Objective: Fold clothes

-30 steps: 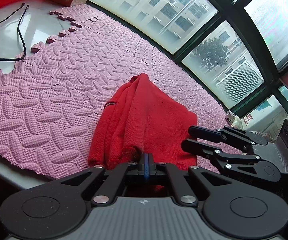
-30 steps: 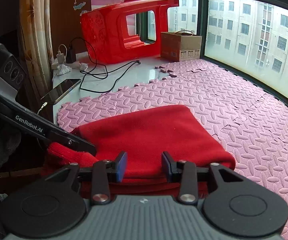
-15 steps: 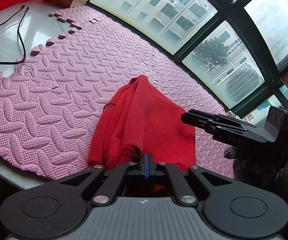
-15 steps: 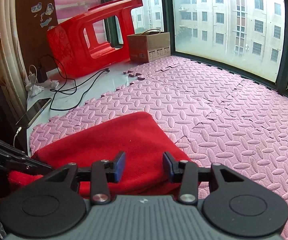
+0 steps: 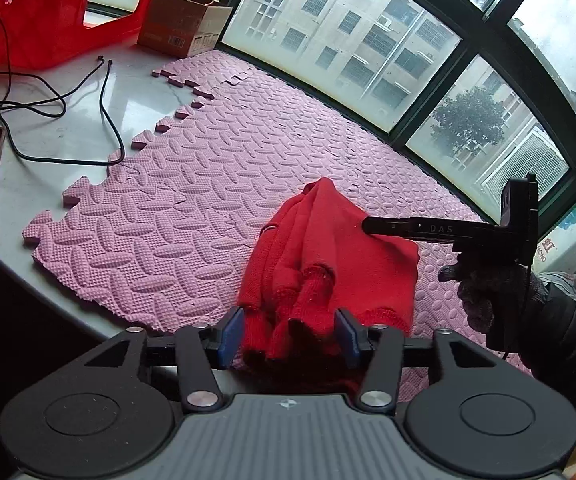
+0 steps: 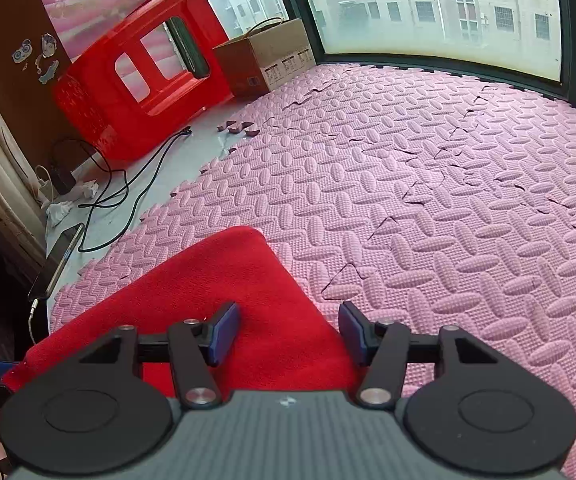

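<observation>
Left gripper (image 5: 288, 336) has opened around bunched red knit (image 5: 328, 264); right gripper (image 6: 288, 336) gapes, seemingly empty.

The letters "DAS" stand in pale print on the side of the right gripper (image 5: 368, 226), along its black arm. The cardboard box (image 6: 265, 54) by the window carries white printed labels, too small to read, perhaps shipping marks.

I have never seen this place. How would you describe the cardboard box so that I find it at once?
Start at the big window and follow the pink foam mat along it to its far end. There, on the bare sill beside the tipped red plastic stool, stands the cardboard box. It is the only brown thing there, open on top, with white printed labels on its side.
</observation>
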Demonstrator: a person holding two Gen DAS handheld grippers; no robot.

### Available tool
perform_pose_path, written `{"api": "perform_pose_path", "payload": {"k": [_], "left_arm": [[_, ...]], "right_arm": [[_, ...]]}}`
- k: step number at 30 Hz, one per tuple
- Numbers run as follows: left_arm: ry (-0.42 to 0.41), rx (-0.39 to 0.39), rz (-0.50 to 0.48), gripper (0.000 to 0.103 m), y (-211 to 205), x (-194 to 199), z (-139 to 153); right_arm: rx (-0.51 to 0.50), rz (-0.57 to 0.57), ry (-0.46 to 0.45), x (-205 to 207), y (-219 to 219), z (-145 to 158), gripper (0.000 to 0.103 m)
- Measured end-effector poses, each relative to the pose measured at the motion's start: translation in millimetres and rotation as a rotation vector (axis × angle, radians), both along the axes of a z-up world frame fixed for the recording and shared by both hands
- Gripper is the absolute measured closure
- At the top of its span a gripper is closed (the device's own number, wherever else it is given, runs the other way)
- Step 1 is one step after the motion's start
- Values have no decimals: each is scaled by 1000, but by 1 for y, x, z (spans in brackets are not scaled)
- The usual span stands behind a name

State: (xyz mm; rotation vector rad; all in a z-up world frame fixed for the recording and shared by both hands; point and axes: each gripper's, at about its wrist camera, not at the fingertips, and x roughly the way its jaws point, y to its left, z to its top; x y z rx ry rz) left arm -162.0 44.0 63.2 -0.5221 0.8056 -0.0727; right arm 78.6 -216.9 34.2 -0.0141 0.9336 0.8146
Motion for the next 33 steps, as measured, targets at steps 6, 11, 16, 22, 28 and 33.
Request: {"api": "perform_pose_path", "payload": {"k": [6, 11, 16, 22, 28, 33], "left_arm": [[76, -150, 32, 48, 12, 4, -19], [94, -205, 30, 50, 17, 10, -29], [94, -265, 17, 69, 23, 22, -34], [66, -195, -43, 76, 16, 52, -24], [61, -161, -63, 71, 11, 89, -19], [52, -199, -48, 50, 11, 92, -9]], "right_arm": [[-3, 10, 25, 0, -4, -2, 46], [-18, -7, 9, -6, -10, 2, 56], [-27, -56, -8, -18, -26, 7, 65], [-34, -167, -11, -41, -63, 13, 71], [-24, -248, -7, -72, -92, 17, 73], [-2, -296, -3, -87, -107, 17, 70]]}}
